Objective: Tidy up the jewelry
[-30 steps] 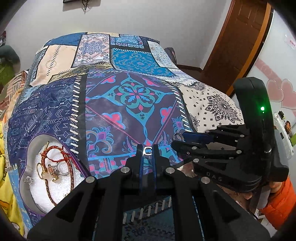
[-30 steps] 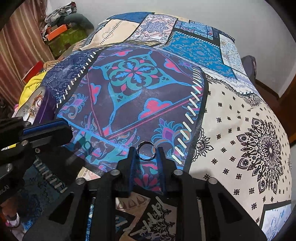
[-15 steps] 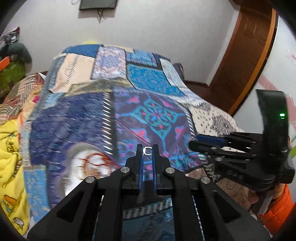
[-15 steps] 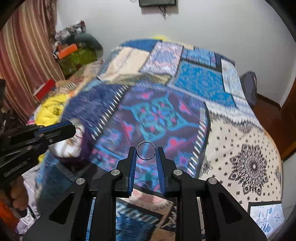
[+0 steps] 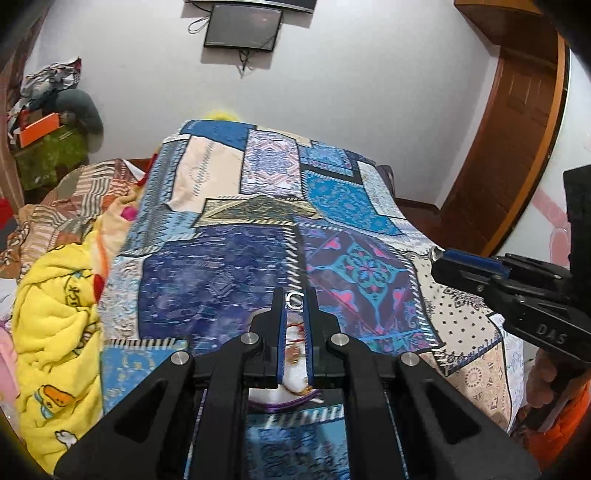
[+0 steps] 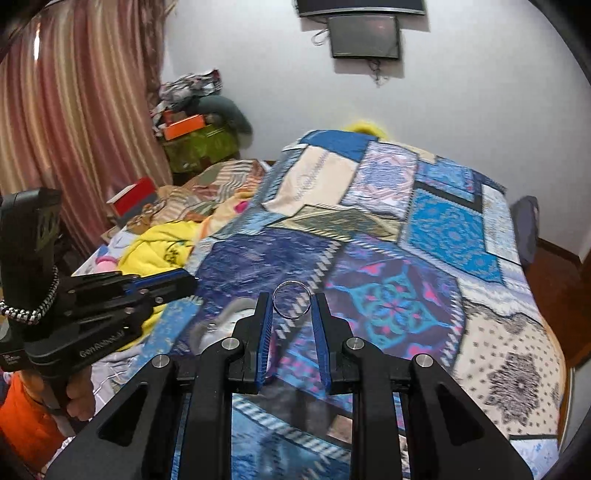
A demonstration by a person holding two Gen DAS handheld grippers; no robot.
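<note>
My left gripper (image 5: pixel 294 300) is shut on a small silver open ring (image 5: pixel 294 299), pinched at its fingertips above the patchwork bedspread (image 5: pixel 229 258). Behind its fingers lies a white jewelry tray (image 5: pixel 295 384) with a red cord and gold pieces, mostly hidden. My right gripper (image 6: pixel 291 301) is shut on a larger thin silver ring (image 6: pixel 291 299), held upright between the blue pads. In the right wrist view the left gripper (image 6: pixel 184 282) enters from the left. The right gripper (image 5: pixel 439 256) shows at the right of the left wrist view. The tray (image 6: pixel 225 325) appears blurred below the right fingers.
A yellow blanket (image 5: pixel 55 332) and crumpled bedding lie along the bed's left side. A wooden door (image 5: pixel 517 129) stands at right, a wall screen (image 5: pixel 240 31) above. Cluttered boxes (image 6: pixel 184 125) and a curtain (image 6: pixel 74 129) sit at far left. A hand in an orange sleeve (image 6: pixel 29 413) holds the left gripper.
Both grippers have risen and drawn back from the bed, each still holding its ring. The tray has slid from the lower left to behind the left fingers; more of the room shows.
</note>
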